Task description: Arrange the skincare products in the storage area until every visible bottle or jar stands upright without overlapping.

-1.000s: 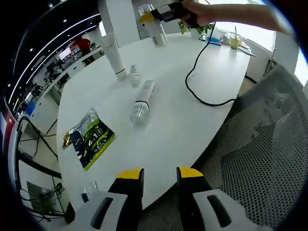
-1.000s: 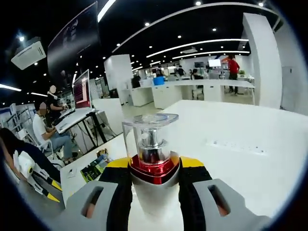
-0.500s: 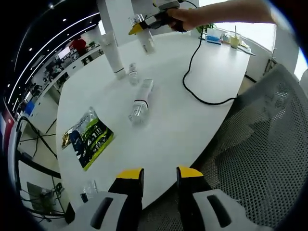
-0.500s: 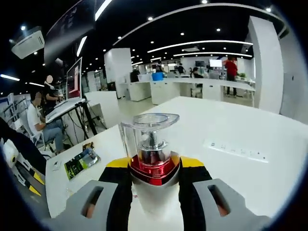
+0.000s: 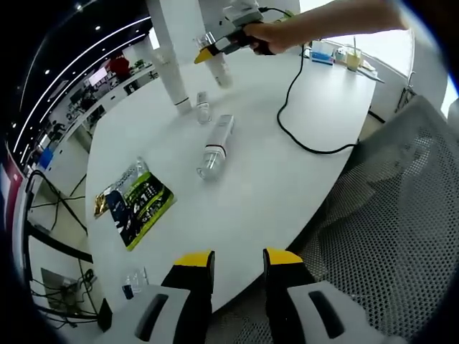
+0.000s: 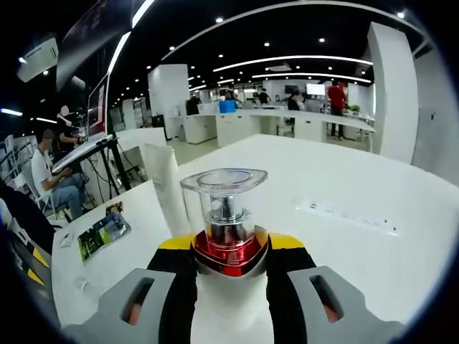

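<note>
The white table [image 5: 287, 143] was the largest thing in the left gripper view, with a mesh chair [image 5: 387, 236] at its near edge and a black cable [image 5: 290, 107] trailing across its far side; a green printed packet [image 5: 133, 204] lay flat toward the near left; a tall white tube [image 5: 171, 79] stood upright at the far side, a small clear bottle [image 5: 203, 107] stood just beside it, and 1 clear bottle [image 5: 216, 143] lay on its side, well apart from the packet; the left gripper [image 5: 238, 265] hung off the table edge with its jaws parted and nothing between them; the right gripper [image 6: 224, 251] was clamped on a pump bottle [image 6: 224, 215] with a red collar and clear cap, carried above the table near the tube [image 6: 166, 186]; judging by this, the step in hand was placing that pump bottle upright by the standing pair; the next move called for lowering it level onto bare table clear of the tube, then raising the fallen bottle.
</note>
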A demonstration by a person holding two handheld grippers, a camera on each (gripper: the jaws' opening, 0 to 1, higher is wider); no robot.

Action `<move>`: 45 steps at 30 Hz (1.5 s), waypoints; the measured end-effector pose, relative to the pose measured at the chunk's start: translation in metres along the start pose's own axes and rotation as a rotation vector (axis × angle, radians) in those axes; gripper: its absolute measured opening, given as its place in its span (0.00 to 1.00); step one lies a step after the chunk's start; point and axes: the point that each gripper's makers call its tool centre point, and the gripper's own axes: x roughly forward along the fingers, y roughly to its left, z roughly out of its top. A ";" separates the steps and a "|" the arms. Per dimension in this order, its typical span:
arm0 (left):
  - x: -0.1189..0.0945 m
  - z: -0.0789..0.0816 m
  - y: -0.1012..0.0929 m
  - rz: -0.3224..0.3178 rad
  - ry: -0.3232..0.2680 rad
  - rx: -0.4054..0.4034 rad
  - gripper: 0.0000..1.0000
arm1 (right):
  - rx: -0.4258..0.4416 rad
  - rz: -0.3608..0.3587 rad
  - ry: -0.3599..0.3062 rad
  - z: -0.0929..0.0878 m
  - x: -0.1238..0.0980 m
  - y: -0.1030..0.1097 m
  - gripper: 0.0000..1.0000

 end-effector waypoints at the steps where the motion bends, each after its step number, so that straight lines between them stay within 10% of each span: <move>1: 0.000 0.001 0.000 0.001 -0.004 0.001 0.28 | -0.001 -0.005 -0.002 0.001 0.002 -0.002 0.34; 24: 0.001 0.001 0.002 0.002 -0.003 -0.001 0.28 | -0.034 -0.007 -0.024 0.027 0.037 0.021 0.34; 45: 0.001 0.000 0.003 0.005 0.004 -0.006 0.28 | 0.170 0.009 -0.058 0.010 0.031 0.033 0.34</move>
